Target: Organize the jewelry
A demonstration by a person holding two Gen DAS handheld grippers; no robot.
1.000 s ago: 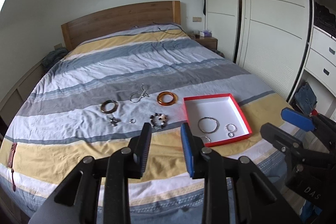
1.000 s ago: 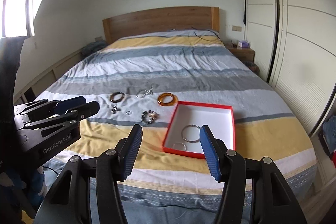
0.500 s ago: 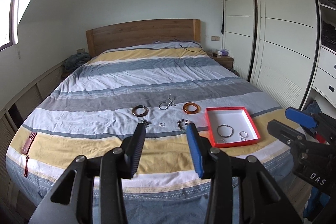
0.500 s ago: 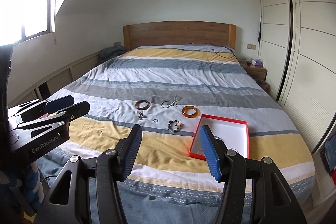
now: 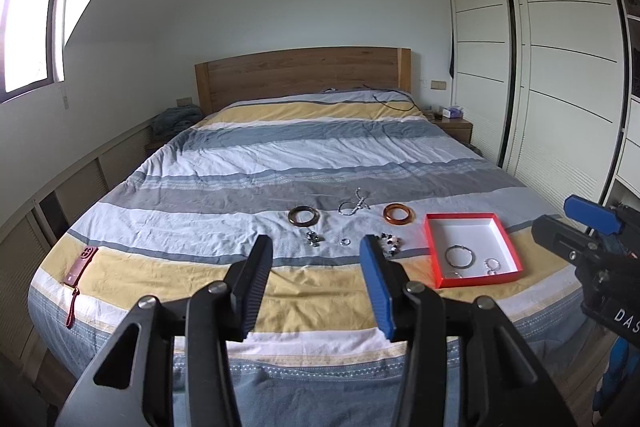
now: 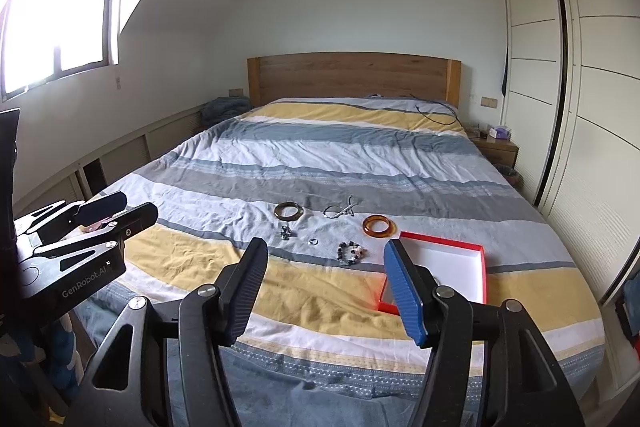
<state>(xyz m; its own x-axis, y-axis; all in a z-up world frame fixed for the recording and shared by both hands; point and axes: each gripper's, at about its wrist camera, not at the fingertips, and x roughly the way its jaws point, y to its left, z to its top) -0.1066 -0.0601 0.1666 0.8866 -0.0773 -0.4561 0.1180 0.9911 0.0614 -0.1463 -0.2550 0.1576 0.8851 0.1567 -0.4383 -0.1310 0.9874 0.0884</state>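
Bedspread point(image 5: 280, 163): I see broad stripes of yellow, white, blue-grey and grey.
Box point(image 5: 433, 251): red walls, white inside, lower right of my left view.
Bangles: one dark brown point(image 5: 303, 217), one amber orange point(image 5: 398, 214).
Phone case point(image 5: 82, 264): maroon, lower left.
Headboard point(image 6: 352, 77): warm brown wood.
Left gripper point(image 5: 316, 267): black with one blue pad.
Wardrobe doors point(image 6: 592, 67): white, thin dark lines.

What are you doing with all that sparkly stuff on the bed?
Someone is sorting jewelry into a red box on the bed. A silver hoop and some small rings are already inside. An orange bangle, a brown bangle, a beaded bracelet and a few small pieces lie on the bedspread. The left gripper and right gripper are both open, empty and held back from the bed.
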